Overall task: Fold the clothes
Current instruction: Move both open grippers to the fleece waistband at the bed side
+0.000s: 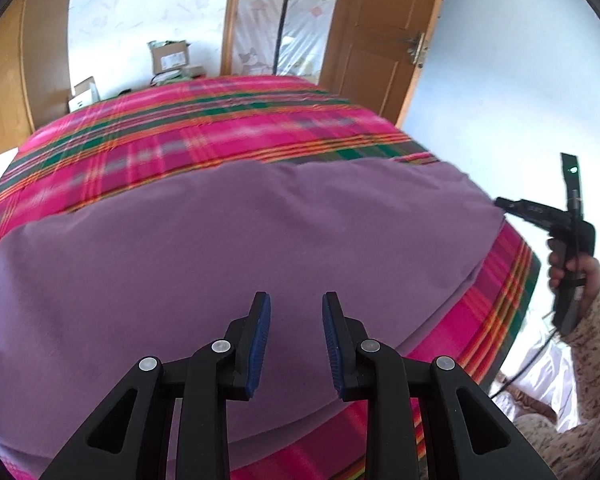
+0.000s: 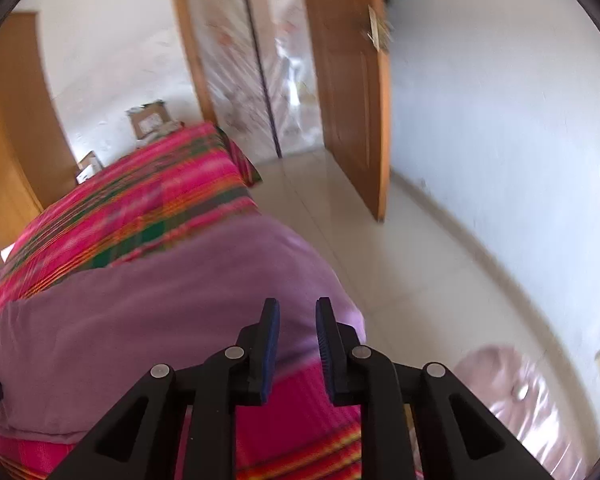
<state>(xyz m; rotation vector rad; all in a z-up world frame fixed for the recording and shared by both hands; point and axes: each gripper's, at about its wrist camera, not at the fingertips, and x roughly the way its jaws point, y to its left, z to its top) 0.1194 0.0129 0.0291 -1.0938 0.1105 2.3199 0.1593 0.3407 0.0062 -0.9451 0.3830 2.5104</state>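
Note:
A purple garment (image 1: 240, 240) lies spread flat on a bed under a pink plaid blanket (image 1: 220, 128). My left gripper (image 1: 296, 296) hovers over the garment's near part, open, with nothing between its blue pads. The right wrist view shows my right gripper (image 2: 297, 302) open above the garment's right end (image 2: 160, 312), close to the bed's edge, its pads empty too. In the left wrist view the right gripper (image 1: 502, 202) shows at the garment's far right corner, held by a hand (image 1: 572, 276) in a patterned sleeve.
The plaid blanket (image 2: 140, 200) covers the whole bed. Right of the bed runs a tiled floor (image 2: 380, 260) and an open wooden door (image 2: 348, 100). Cardboard boxes (image 1: 170, 56) stand beyond the bed. A pink plastic-wrapped bundle (image 2: 512, 396) lies on the floor.

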